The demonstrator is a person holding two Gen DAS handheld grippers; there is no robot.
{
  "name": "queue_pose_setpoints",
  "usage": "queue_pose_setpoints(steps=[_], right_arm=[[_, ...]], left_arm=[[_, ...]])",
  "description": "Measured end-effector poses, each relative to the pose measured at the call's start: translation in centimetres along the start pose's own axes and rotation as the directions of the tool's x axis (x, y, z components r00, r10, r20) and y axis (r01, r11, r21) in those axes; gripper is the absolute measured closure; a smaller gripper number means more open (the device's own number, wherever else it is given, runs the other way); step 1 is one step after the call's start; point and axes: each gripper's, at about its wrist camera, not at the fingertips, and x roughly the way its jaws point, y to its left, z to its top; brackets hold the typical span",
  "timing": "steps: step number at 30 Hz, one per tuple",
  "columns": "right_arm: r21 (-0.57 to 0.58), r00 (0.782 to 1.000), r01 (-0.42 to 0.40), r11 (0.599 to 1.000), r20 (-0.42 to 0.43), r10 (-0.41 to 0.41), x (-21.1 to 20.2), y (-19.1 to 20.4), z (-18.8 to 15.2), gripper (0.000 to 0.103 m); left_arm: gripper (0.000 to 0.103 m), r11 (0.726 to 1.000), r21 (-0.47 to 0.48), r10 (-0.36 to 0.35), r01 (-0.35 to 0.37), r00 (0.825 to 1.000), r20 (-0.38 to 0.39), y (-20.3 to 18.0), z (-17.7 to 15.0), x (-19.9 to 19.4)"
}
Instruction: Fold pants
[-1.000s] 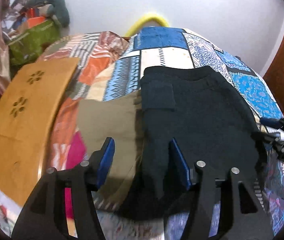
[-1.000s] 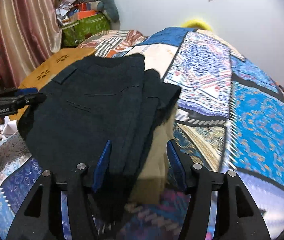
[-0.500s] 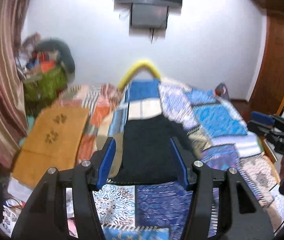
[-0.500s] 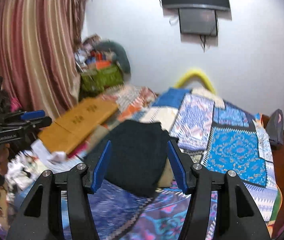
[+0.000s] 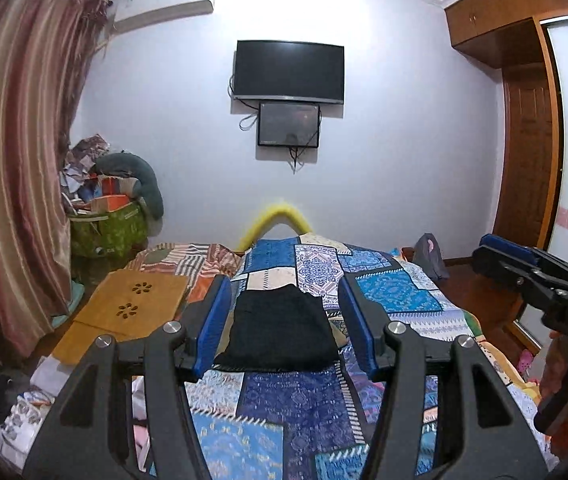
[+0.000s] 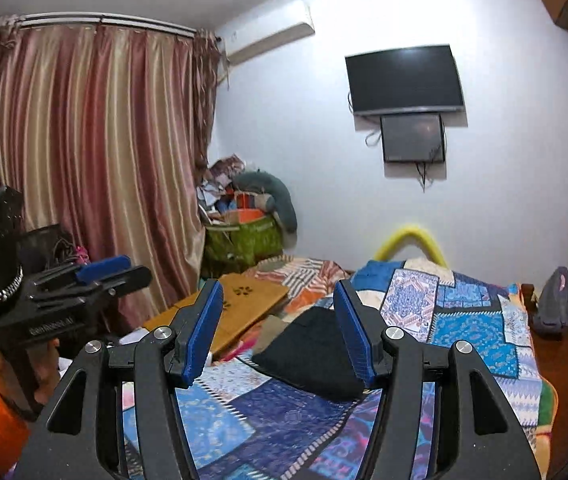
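The dark folded pants (image 5: 282, 330) lie in a flat stack on the patchwork bedspread (image 5: 295, 408), with a khaki garment peeking out beneath. They also show in the right wrist view (image 6: 311, 350). My left gripper (image 5: 285, 326) is open and empty, held back from and above the bed. My right gripper (image 6: 280, 330) is open and empty too, also well back from the pants. The right gripper shows at the right edge of the left wrist view (image 5: 535, 280); the left gripper shows at the left of the right wrist view (image 6: 64, 300).
A wooden lap desk (image 5: 132, 308) lies on the bed's left side. A green basket of clutter (image 5: 106, 228) stands by the curtain (image 5: 12, 184). A TV (image 5: 288, 71) hangs on the far wall. A wardrobe (image 5: 523, 140) is at the right.
Both grippers have pulled up and back from just above the folded pants. The view has gone from a close look at the stack to the whole bed and room.
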Motion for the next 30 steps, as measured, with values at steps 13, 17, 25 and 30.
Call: queue_pose_setpoints(steps=[13,17,25,30], right_arm=[[-0.001,0.997,0.061,0.998,0.048,-0.061,-2.9,1.9,-1.2,0.029],[-0.004,0.995,0.081,0.997,0.057,-0.081,-3.1,2.1,-1.3,0.018],[-0.004,0.991,0.116,0.993,0.074,-0.115,-3.5,2.1,-1.6,0.001],[-0.003,0.991,0.113,0.994,0.066,-0.113,-3.5,2.2,-1.9,0.001]], left_arm=[[0.032,0.999,-0.044,0.008,-0.007,1.000,0.015,-0.6,-2.2,-4.7],[0.018,0.999,-0.029,0.020,-0.019,0.999,0.029,-1.1,-2.6,-5.1],[0.001,0.999,-0.023,0.031,-0.030,0.998,0.049,-1.8,-3.0,-5.6],[0.001,0.999,-0.022,0.030,-0.029,0.998,0.048,-1.9,-3.2,-5.6]])
